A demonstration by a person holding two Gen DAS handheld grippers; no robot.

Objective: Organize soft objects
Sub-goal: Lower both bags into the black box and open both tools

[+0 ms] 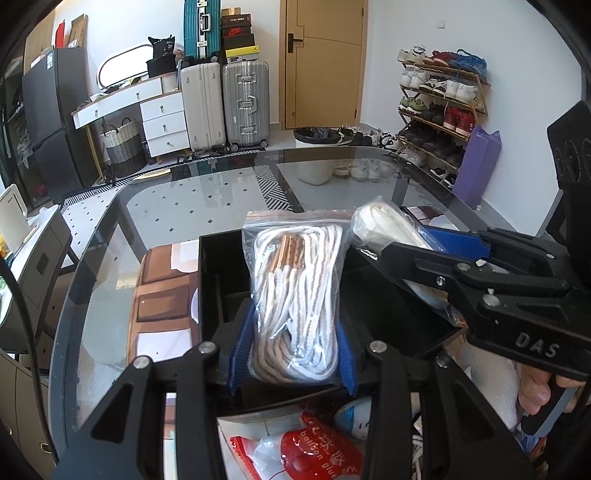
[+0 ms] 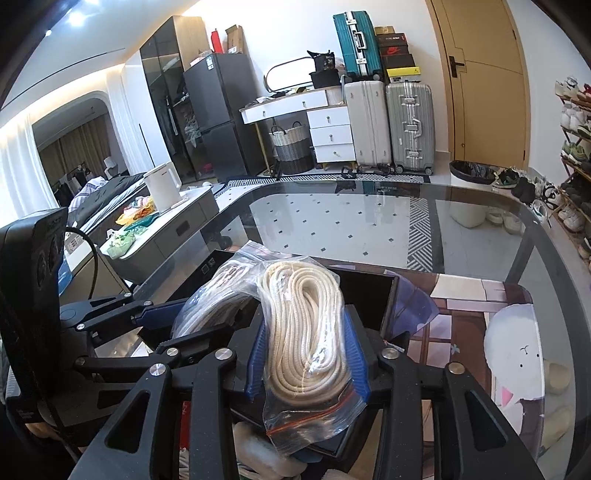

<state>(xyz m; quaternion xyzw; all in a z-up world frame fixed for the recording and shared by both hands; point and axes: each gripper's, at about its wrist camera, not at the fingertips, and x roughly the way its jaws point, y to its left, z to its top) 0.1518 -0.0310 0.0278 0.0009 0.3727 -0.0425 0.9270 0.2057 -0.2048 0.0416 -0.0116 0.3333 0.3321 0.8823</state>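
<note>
Both jaws part-open around bagged rope, glass table (image 1: 207,199), suitcases (image 1: 221,103) behind.

Glossy glass table (image 1: 221,206), clear plastic bag (image 1: 295,295) — braided rope

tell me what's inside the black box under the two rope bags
Only dark bare walls show inside the black box. Its floor is covered by the rope bags and the grippers.

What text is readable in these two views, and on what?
"DAS": on the body of the right hand-held gripper, seen from the left wrist view.
"balloon glue", upside down, with large white characters I can't read: on the red packet.
Shoe boxes stacked by the suitcases: logos and print too small to read.
Fridge sticker: blurred.
Black box label: unreadable.
</note>
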